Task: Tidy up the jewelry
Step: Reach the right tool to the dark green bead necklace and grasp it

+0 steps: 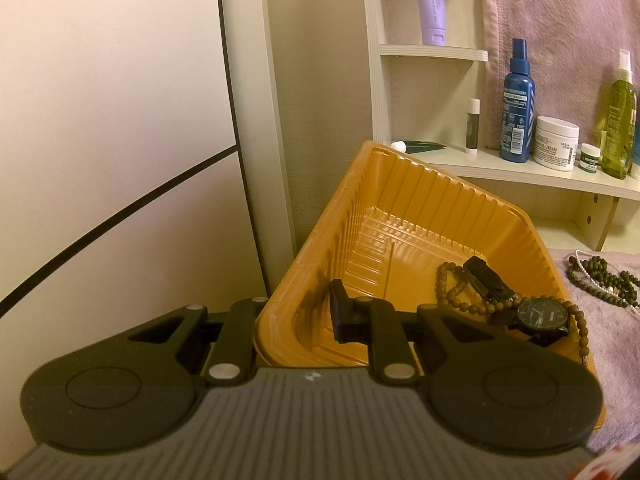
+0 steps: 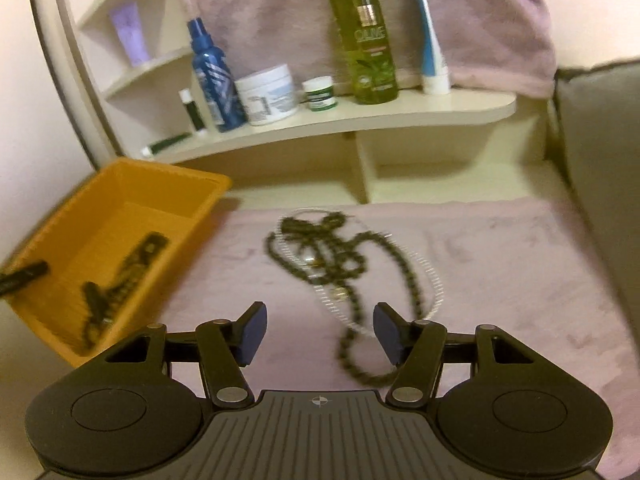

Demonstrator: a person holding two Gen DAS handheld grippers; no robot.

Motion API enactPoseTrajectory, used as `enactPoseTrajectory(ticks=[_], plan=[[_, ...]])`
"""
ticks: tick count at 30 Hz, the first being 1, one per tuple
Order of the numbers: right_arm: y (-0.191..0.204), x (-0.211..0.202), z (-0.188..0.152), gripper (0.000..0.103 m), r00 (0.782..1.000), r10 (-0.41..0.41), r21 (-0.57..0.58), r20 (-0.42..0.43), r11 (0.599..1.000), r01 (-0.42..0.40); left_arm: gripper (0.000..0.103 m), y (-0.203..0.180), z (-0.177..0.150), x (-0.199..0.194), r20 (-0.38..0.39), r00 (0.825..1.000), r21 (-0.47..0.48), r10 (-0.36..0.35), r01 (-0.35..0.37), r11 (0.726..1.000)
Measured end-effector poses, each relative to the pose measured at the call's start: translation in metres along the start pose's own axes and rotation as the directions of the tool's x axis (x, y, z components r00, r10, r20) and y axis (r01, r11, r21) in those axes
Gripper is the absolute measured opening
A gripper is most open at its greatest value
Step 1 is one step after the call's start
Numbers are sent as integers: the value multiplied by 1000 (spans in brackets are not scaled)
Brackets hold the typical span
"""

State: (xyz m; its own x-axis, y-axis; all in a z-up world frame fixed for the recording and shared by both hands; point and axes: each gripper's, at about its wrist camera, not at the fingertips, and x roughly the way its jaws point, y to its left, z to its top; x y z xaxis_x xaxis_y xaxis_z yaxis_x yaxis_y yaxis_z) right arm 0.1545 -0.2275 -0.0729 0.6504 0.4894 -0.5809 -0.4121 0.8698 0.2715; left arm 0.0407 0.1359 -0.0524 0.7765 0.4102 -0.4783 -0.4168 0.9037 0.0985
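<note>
An orange plastic tray (image 1: 400, 184) stands tilted at the left; it also shows in the right wrist view (image 2: 132, 184). It holds a black watch (image 1: 540, 316) and a brown bead bracelet (image 1: 452, 284). My left gripper (image 1: 296, 320) straddles the tray's near wall, one finger (image 1: 340, 316) inside and the other outside behind the wall; the frames do not show if it grips. My right gripper (image 2: 320, 332) is open and empty just above a tangle of dark bead necklaces (image 2: 332, 256) and a pearl strand (image 2: 432, 280) on the pink towel (image 2: 500, 272).
A cream shelf (image 2: 400, 114) behind carries a blue spray bottle (image 2: 216, 76), a white cream jar (image 2: 268, 94), a green bottle (image 2: 364, 40) and tubes. A pink towel hangs behind it. A grey cushion (image 2: 600, 168) stands at the right. A wall panel (image 1: 120, 120) is at the left.
</note>
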Motion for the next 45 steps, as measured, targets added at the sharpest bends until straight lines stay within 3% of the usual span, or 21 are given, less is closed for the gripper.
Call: enactPoseTrajectory(ticks=[3, 6, 12, 25, 39, 43, 45], plan=[[5, 6, 0, 35, 1000, -22, -46, -2, 999, 22, 17, 0, 0, 0, -1, 1000, -2, -1, 1, 1000], [12, 16, 0, 26, 999, -45, -93, 1, 995, 45, 17, 0, 0, 0, -1, 1000, -2, -2, 2, 1000], [19, 37, 1, 18, 996, -86, -146, 0, 986, 85, 17, 0, 0, 0, -1, 1000, -3, -1, 1, 1000], [23, 63, -3, 14, 985, -172, -208, 3, 963, 169, 17, 0, 0, 0, -2, 1000, -3, -1, 1, 1000], [53, 69, -19, 14, 970, -237, -469, 47, 853, 230, 17, 0, -2, 0, -5, 1000, -3, 0, 0, 1000], [53, 71, -21, 13, 972, -230, -469, 44, 855, 223, 17, 0, -2, 0, -5, 1000, -3, 0, 0, 1000], [47, 71, -18, 8, 976, -215, -421, 32, 883, 209, 17, 0, -2, 0, -6, 1000, -3, 0, 0, 1000]])
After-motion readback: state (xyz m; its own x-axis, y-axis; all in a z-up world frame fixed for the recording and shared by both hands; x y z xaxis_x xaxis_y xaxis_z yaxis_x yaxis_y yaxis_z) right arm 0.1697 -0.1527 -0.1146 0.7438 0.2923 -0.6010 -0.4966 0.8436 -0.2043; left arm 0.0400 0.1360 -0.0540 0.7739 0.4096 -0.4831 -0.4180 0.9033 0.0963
